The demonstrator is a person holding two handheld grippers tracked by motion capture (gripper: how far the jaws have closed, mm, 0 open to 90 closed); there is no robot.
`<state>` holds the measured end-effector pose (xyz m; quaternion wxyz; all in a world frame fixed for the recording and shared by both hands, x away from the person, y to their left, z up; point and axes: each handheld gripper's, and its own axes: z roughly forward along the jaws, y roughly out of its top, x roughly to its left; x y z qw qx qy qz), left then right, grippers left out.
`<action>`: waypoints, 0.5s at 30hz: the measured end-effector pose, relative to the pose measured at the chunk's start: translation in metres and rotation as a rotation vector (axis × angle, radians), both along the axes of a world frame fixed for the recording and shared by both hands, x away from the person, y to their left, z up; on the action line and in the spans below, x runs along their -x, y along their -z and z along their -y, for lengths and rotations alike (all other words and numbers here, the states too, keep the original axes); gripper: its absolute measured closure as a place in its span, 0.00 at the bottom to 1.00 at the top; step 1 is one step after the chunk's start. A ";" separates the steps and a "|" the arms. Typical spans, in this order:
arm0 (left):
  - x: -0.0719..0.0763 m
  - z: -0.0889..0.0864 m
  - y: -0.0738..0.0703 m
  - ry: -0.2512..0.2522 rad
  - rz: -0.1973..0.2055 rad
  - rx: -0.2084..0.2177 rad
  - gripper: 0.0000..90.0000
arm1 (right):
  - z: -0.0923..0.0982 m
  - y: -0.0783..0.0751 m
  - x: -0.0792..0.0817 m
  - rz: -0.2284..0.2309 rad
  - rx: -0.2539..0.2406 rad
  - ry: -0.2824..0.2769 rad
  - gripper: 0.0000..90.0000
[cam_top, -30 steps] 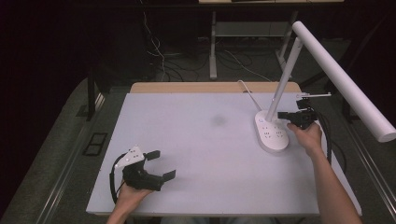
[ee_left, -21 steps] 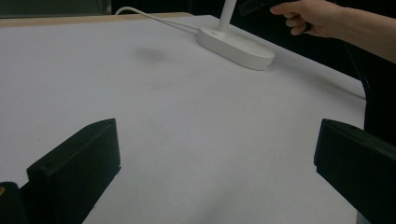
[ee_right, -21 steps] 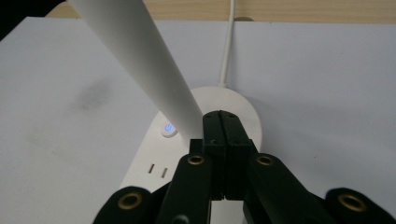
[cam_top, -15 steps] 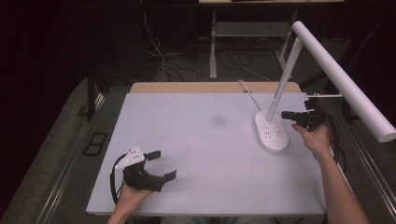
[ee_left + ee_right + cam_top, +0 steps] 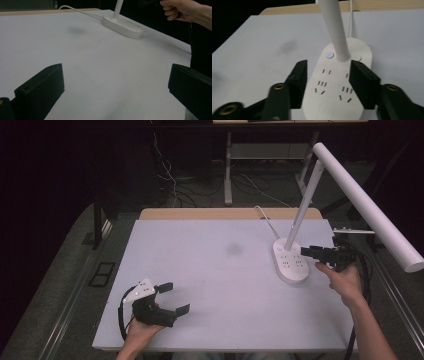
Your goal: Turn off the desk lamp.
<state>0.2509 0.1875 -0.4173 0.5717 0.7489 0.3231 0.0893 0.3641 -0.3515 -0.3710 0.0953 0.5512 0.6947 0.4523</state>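
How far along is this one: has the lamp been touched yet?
Done: nothing visible; the lamp stands untouched. In hand: the right gripper hovers open over the base, jaws either side of its sockets. The left gripper rests open at the table's near edge. Left: any contact.

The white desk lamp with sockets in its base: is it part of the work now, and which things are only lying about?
Part of the work:
- white desk lamp with an oval socket base, its blue button lit
- right gripper, open, aimed at the base

Lying about:
- left gripper, open, near the table's front edge
- dark smudge on the white tabletop
- floor cables behind the table
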 end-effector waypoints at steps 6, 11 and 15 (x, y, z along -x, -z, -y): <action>0.000 -0.001 0.000 -0.008 0.000 0.001 0.00 | -0.009 -0.002 0.017 0.034 -0.002 -0.018 0.16; 0.000 -0.001 0.000 -0.006 0.000 0.001 0.00 | -0.016 -0.006 0.034 0.058 -0.012 -0.060 0.01; 0.000 -0.001 0.000 -0.006 0.001 0.000 0.00 | -0.021 -0.007 0.048 0.091 -0.041 -0.081 0.01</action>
